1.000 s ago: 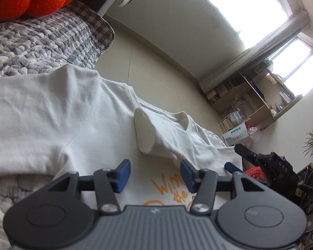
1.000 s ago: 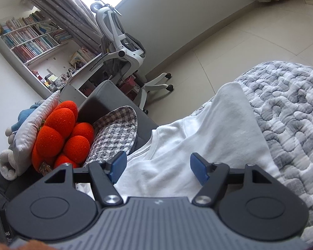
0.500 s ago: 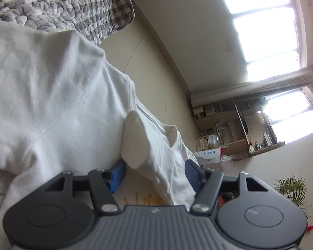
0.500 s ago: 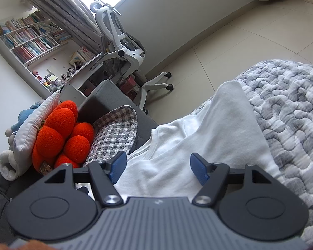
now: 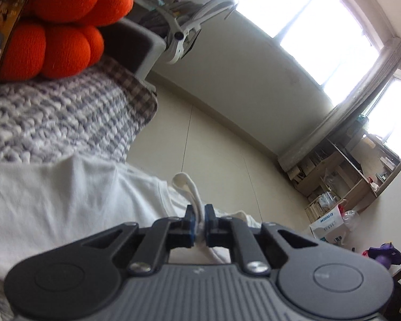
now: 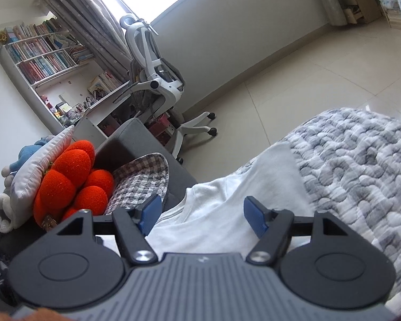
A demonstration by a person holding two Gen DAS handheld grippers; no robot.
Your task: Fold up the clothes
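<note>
A white T-shirt [image 5: 66,200] lies spread on a grey quilted blanket [image 5: 53,123]. In the left wrist view my left gripper [image 5: 198,223] is shut on a raised fold of the shirt's white fabric, which sticks up in a loop [image 5: 185,187] past the blue pads. The right wrist view shows the same T-shirt [image 6: 254,187] with one sleeve reaching toward the blanket's [image 6: 361,165] edge. My right gripper [image 6: 203,215] hovers just over the shirt, open, with nothing between its blue pads.
An orange knitted cushion [image 6: 72,184] and a checked cloth [image 6: 141,179] sit on a grey sofa arm [image 6: 131,139] at the left. A white office chair [image 6: 157,80] and bookshelves [image 6: 40,58] stand beyond on the tiled floor [image 6: 307,75]. Shelving and a carton [image 5: 331,222] line the far wall.
My left gripper went from open around the raised fold to shut on it, and its view swung up toward the cushion. The right gripper has stayed still and open.
</note>
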